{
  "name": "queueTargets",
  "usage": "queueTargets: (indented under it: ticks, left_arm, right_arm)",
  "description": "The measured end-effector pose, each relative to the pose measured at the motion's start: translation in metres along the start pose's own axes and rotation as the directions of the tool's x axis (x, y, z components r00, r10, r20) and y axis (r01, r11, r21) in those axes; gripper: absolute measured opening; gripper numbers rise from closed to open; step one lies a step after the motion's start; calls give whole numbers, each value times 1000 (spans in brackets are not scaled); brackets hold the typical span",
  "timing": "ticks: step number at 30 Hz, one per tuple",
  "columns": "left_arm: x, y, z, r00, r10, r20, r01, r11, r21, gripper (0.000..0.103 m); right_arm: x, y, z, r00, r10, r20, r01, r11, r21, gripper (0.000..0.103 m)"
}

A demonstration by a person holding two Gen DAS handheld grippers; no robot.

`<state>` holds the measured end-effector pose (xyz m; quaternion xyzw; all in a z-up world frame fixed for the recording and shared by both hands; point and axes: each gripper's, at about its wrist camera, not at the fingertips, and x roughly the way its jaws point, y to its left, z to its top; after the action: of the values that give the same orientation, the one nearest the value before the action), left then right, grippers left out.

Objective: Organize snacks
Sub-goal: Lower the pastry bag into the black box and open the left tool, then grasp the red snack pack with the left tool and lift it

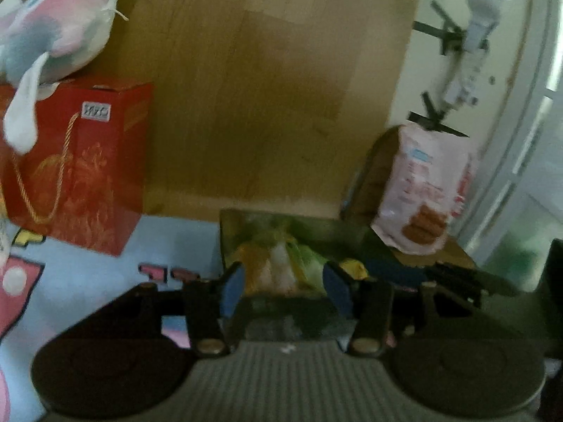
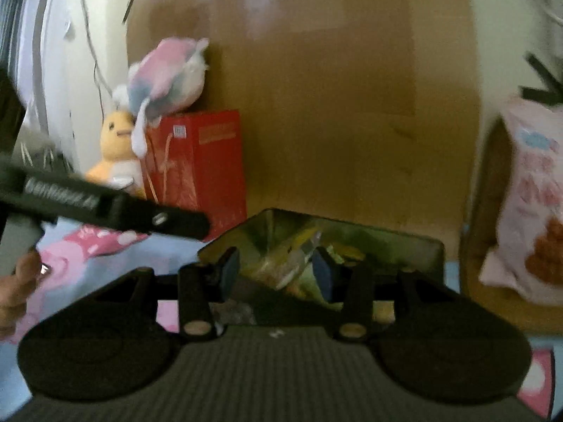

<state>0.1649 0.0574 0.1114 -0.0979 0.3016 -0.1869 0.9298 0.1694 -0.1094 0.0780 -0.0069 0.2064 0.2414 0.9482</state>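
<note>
Far on our left, a pink and blue plush toy (image 1: pixel 59 24) lies on top of a red gift bag (image 1: pixel 79 161), which stands on a pale blue printed cloth (image 1: pixel 88 274) before a big cardboard sheet (image 1: pixel 274 88). Moving rightward to the middle, we find a dark open tray (image 1: pixel 246 221) with mixed snack packets (image 1: pixel 281 263) piled in it. Our left gripper (image 1: pixel 286 283) hovers just over that pile; its jaws stand at a middling gap with a yellow-green packet showing between the blue pads (image 1: pixel 234 286), though the blur keeps us from telling whether they press on it. From the other wrist, our right gripper (image 2: pixel 276 270) sits over the same tray, jaws likewise apart and framing the packets, contact unclear. Farther right, a pink biscuit bag (image 1: pixel 425 190) stands upright against a brown box (image 1: pixel 376 172), just beside the tray.

We judge the step in hand to be picking a packet out of the tray for sorting. The next move calls for lowering one gripper squarely over a single packet and closing gently, since the wrappers look thin and slippery.
</note>
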Motion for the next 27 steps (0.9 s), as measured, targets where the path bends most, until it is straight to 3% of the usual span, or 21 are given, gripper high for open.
queueTargets:
  ticks: [4, 8, 12, 15, 18, 20, 23, 27]
  left_arm:
    - [-21, -3, -38, 999, -21, -35, 21, 1000, -13, 50]
    - [-40, 8, -78, 996, -23, -83, 19, 998, -53, 50]
    - [-68, 25, -112, 992, -46, -119, 34, 994, -102, 50]
    - [-87, 33, -134, 986, -87, -141, 68, 989, -132, 50]
    - [-96, 35, -153, 979, -136, -155, 109, 979, -171, 46]
    - [-94, 35, -165, 974, -145, -175, 109, 974, -200, 41]
    - [-95, 32, -176, 984, -104, -145, 73, 976, -204, 32]
    - [-97, 31, -179, 988, -74, -136, 46, 979, -199, 27]
  right_arm:
    - [-36, -3, -28, 999, 39, -10, -38, 995, 91, 50]
    - [-57, 12, -62, 989, 118, -84, -111, 990, 83, 50]
    - [-74, 37, -93, 953, 237, -187, -239, 971, 13, 50]
    - [-81, 56, -108, 933, 256, -254, -281, 957, -69, 50]
    - [-76, 64, -117, 912, 293, -287, -316, 948, -37, 51]
    - [-69, 66, -115, 904, 327, -275, -337, 941, 12, 52]
    - [-55, 58, -112, 893, 377, -244, -347, 924, 160, 54]
    - [-38, 27, -111, 851, 487, -197, -346, 802, 488, 52]
